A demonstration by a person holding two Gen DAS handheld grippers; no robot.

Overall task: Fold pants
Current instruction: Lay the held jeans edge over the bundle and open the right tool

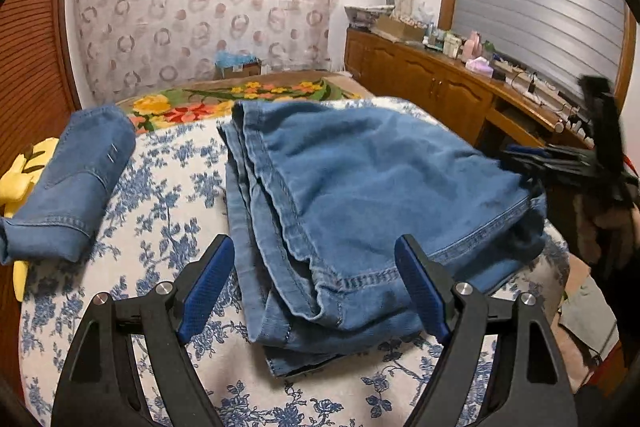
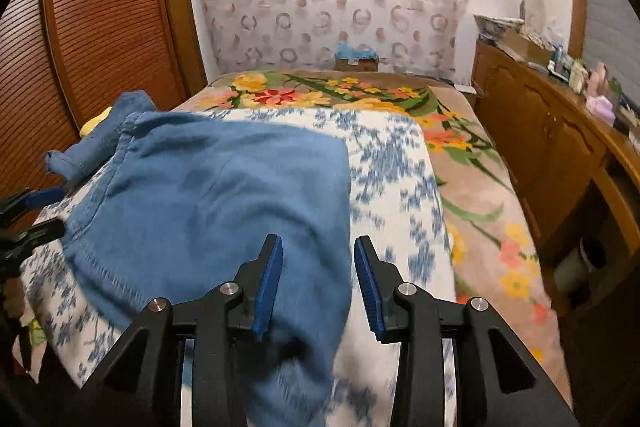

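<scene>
While the left tool (image 1: 314, 253) gapes wide over the folded jeans (image 1: 360, 195), the right tool (image 2: 318, 247) stands part-open, gripping nothing.

No legible text, label, brand or number on anything in either view.

Left gripper (image 1: 316, 283) wide open over folded jeans (image 1: 360, 195) — pads clear; bedsheet (image 1: 168, 195) beneath

The pants (image 1: 360, 195) are soft, matt blue denim (stitched seams showing). The bed (image 1: 168, 187) wears printed cotton cloth. The cabinet (image 1: 420, 75) is glossy varnished wood.
</scene>
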